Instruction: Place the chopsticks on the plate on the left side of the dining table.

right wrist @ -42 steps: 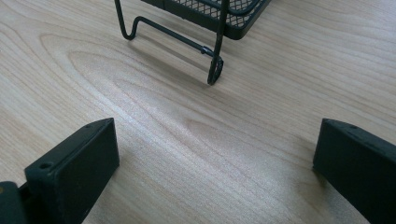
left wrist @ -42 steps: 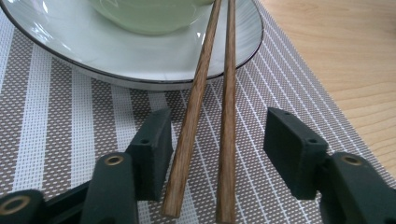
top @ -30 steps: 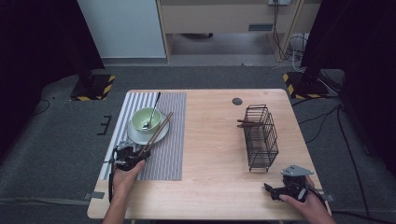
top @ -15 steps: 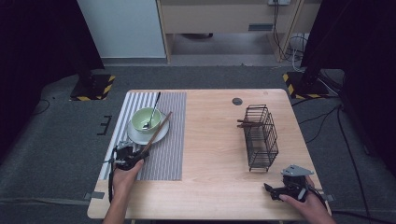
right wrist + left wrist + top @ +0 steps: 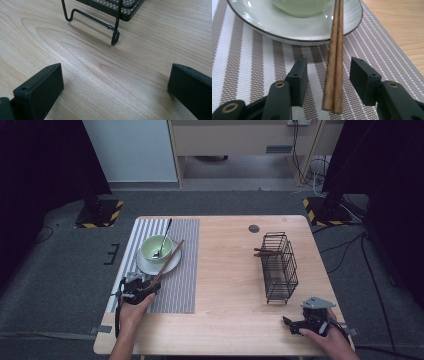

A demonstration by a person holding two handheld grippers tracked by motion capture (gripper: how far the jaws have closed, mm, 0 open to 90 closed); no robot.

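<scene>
**Chopsticks released between your left claw's pads, right claw idle by the rack**

Your left claw (image 5: 328, 75) sits low on the striped placemat (image 5: 249, 75), and the pair of chopsticks (image 5: 334, 65) lies right between its pads, near ends just ahead of the claw's body. The far ends run away from the claw and lean up on the rim of the white plate (image 5: 294, 32), which carries the green bowl (image 5: 299, 7). That propped slant is probably why the sticks lie as they do: resting on the plate edge, they stay together and keep their near ends on the mat, where a low claw can straddle them.

The jaws have just been opening. There is clear mat on both sides between each pad and the wood, so the sticks are let go, not pinched: between the pads but untouched. From above, the same left claw (image 5: 137, 287) sits at the near end of the chopsticks (image 5: 167, 261), with a spoon (image 5: 162, 240) standing in the bowl (image 5: 156, 248) beyond.

Your right claw (image 5: 115, 87) rests well apart from all this, spread wide over bare counter (image 5: 100, 70) with nothing between its pads. Just ahead of it stands the foot of the black wire rack (image 5: 110, 15). In the high view that claw (image 5: 295, 324) lies on the near side of the rack (image 5: 277, 267), seemingly parked there in waiting.
</scene>
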